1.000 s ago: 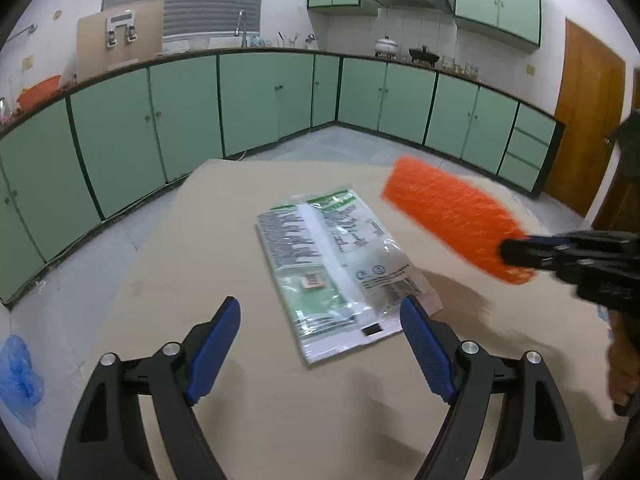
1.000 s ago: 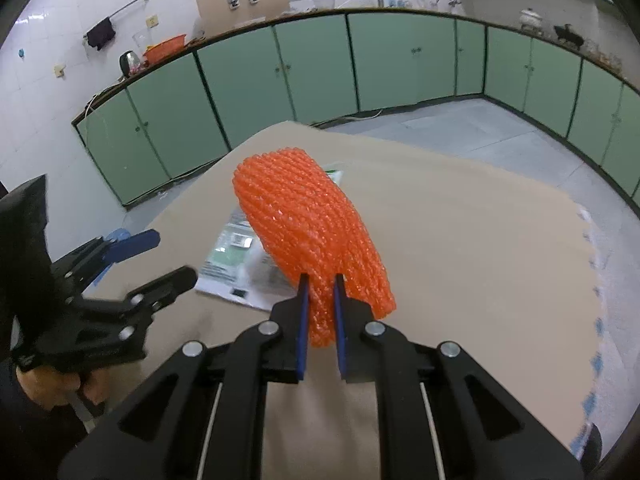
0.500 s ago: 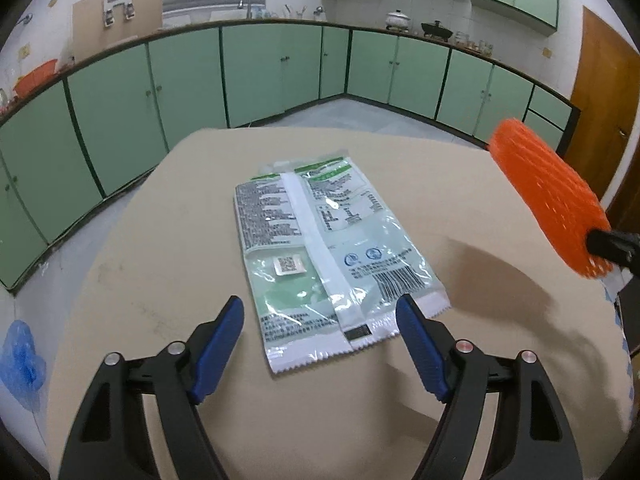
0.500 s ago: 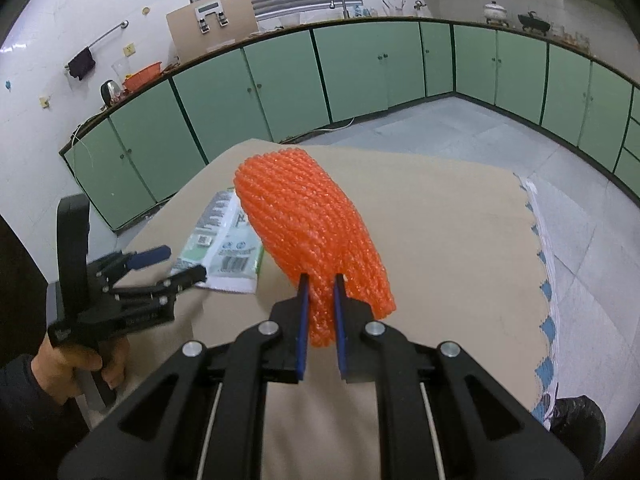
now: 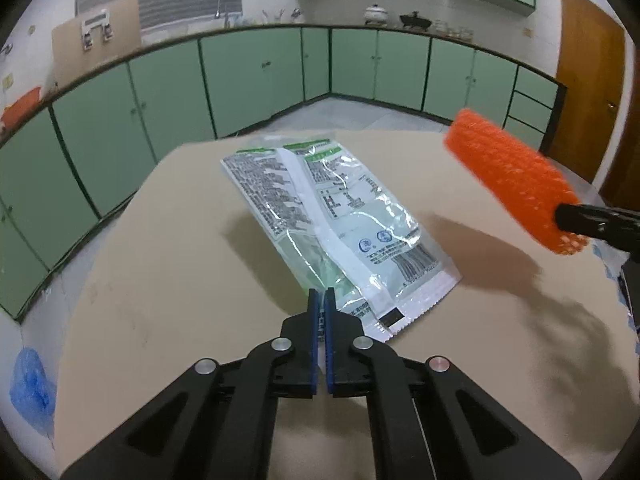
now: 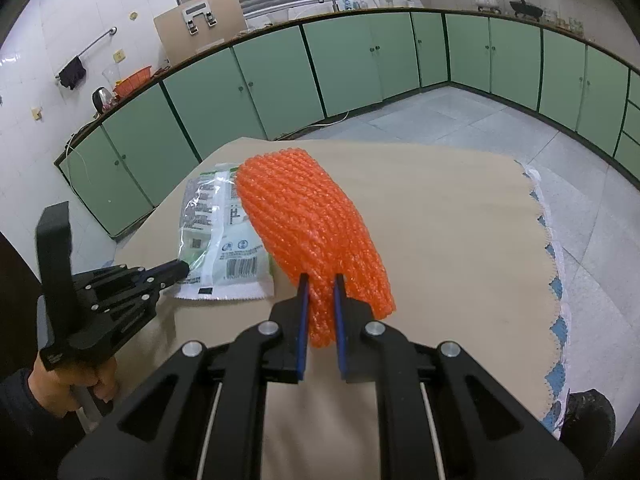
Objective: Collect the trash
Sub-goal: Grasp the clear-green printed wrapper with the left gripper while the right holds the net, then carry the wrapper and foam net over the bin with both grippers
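Two pieces of trash were in view, one per gripper. The first was a flat plastic wrapper (image 5: pixel 336 232), clear and pale green with a white seam down its middle, dense black print, a barcode and a serrated white end; its surface was crinkled and shiny. The left gripper (image 5: pixel 319 300) had its blue-padded fingers (image 5: pixel 313 320) closed together on the near corner of this wrapper, which sloped upward from the table (image 5: pixel 168 264) with a shadow beneath its left side; whether the far end touched the table could not be told. The second was an orange foam net sleeve (image 6: pixel 312 236), a knobbly mesh tube flattened where it was pinched. The right gripper (image 6: pixel 320 280) was clamped on its near end, and the sleeve stood out forward, held in the air above the table with its shadow on the surface below. In the left wrist view the sleeve (image 5: pixel 516 184) hung to the right of the wrapper and apart from it. The beige table top was otherwise bare around both items; its right edge carried a scalloped blue and white trim (image 6: pixel 556 280), and its far edge fell away to a tiled floor (image 6: pixel 460 120). A run of green cabinets (image 6: pixel 280 76) curved around the room well beyond the table. One crumpled blue bag (image 5: pixel 32 392) lay on the floor at the left.
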Demonstrator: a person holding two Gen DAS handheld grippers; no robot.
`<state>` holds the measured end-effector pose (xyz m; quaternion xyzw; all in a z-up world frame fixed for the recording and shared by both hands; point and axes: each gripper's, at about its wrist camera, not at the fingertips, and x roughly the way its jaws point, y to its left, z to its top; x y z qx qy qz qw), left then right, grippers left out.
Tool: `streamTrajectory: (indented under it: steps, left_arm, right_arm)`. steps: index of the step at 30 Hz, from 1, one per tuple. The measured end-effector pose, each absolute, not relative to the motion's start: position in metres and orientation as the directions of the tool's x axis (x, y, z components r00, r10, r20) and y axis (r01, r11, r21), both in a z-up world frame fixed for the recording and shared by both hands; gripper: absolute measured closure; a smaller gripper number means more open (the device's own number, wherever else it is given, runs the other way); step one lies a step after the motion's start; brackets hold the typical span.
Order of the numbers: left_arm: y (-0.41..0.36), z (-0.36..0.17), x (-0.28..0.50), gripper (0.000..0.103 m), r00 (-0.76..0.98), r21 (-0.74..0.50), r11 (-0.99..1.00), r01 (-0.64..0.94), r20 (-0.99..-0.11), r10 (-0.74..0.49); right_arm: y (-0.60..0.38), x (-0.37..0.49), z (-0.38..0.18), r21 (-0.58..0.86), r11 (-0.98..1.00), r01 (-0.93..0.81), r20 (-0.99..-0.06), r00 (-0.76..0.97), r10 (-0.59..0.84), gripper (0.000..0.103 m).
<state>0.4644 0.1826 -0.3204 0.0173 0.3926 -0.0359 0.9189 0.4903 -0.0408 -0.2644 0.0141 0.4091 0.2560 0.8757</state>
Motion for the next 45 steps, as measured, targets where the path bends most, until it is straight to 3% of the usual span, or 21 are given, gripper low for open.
streamTrajectory:
  steps: [14, 23, 29, 37, 45]
  left_arm:
    - [0.169, -0.281, 0.424, 0.101, 0.743, 0.006, 0.991, 0.133, -0.662, -0.095]
    - [0.091, -0.241, 0.396, 0.101, 0.76, 0.011, 0.969, 0.248, -0.622, -0.187]
    - [-0.001, -0.231, 0.385, 0.101, 0.728, 0.005, 0.925, 0.381, -0.617, -0.297]
    - [-0.141, -0.248, 0.377, 0.101, 0.61, 0.018, 0.816, 0.577, -0.674, -0.416]
    - [-0.251, -0.309, 0.378, 0.101, 0.471, 0.066, 0.714, 0.697, -0.793, -0.386]
  right_arm:
    - [-0.069, 0.475, -0.246, 0.231, 0.876, -0.424, -0.689, 0.564, 0.455, 0.093]
    - [-0.157, 0.423, -0.209, 0.205, 0.917, -0.342, -0.655, 0.648, 0.388, 0.093]
    - [-0.255, 0.371, -0.205, 0.194, 0.96, -0.2, -0.655, 0.702, 0.279, 0.093]
    - [-0.4, 0.304, -0.26, 0.22, 0.971, 0.09, -0.728, 0.678, 0.102, 0.093]
    - [-0.469, 0.282, -0.331, 0.283, 0.927, 0.247, -0.798, 0.596, 0.085, 0.093]
